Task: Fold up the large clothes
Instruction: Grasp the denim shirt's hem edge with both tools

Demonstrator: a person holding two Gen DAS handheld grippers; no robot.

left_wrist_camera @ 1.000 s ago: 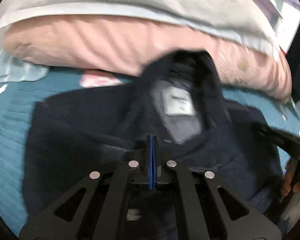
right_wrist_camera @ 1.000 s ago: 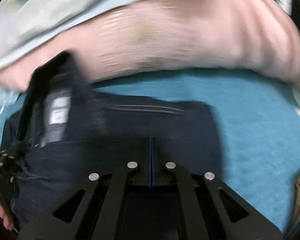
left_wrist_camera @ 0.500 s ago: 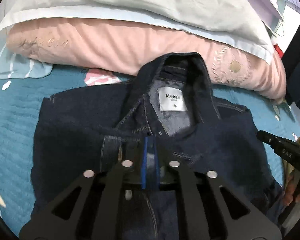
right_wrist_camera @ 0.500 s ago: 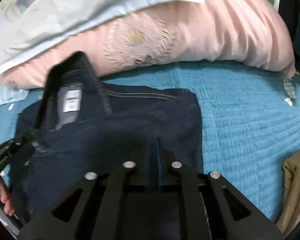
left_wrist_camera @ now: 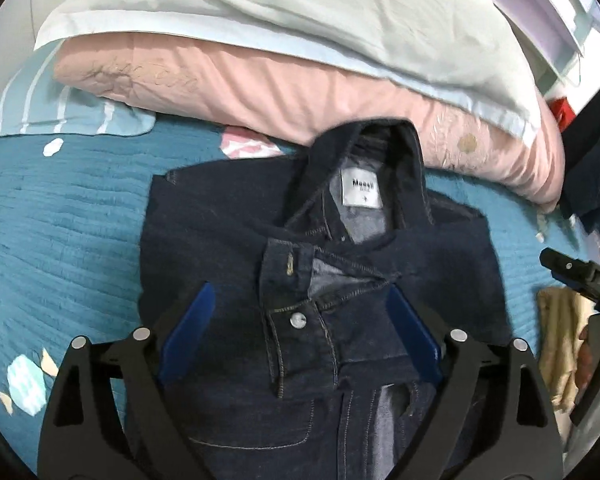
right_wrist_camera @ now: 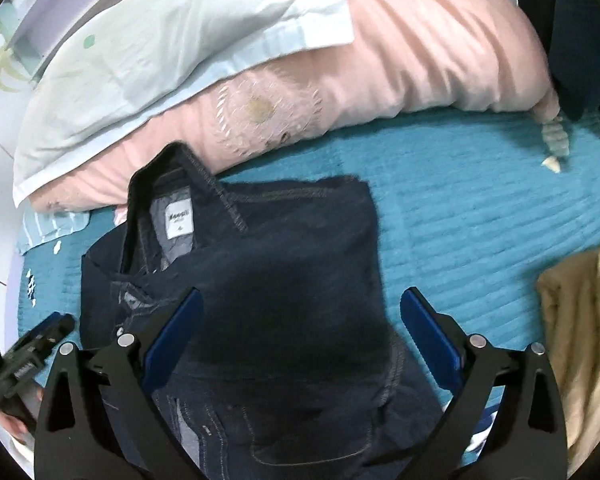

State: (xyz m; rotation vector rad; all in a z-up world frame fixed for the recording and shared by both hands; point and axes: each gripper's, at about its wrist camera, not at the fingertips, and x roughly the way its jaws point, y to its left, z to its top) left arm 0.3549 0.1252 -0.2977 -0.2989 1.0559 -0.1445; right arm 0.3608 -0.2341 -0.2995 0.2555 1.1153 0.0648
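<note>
L gripper point(left_wrist_camera: 300, 336): we note blue pads spread wide apart, nothing between them, held over the dark denim jacket point(left_wrist_camera: 228, 248). Silver button point(left_wrist_camera: 297, 320) sits mid-gap; white neck label point(left_wrist_camera: 360, 193) at 12 o'clock from it, collar standing up around it. R gripper point(right_wrist_camera: 300, 332): pads also wide apart, empty, over the jacket's folded body; label point(right_wrist_camera: 179, 219) at 10 o'clock. Jacket lies on teal quilt point(left_wrist_camera: 60, 240), sides folded in, collar end toward the pink pillow point(left_wrist_camera: 260, 92) at 12. Pale blue-white pillow point(left_wrist_camera: 300, 12) stacked on the pink one. Tan cloth point(right_wrist_camera: 580, 340) at 3 o'clock in R view, near but apart from jacket. Other gripper's black tip visible at 3 in L view, at 8 in R view.
</note>
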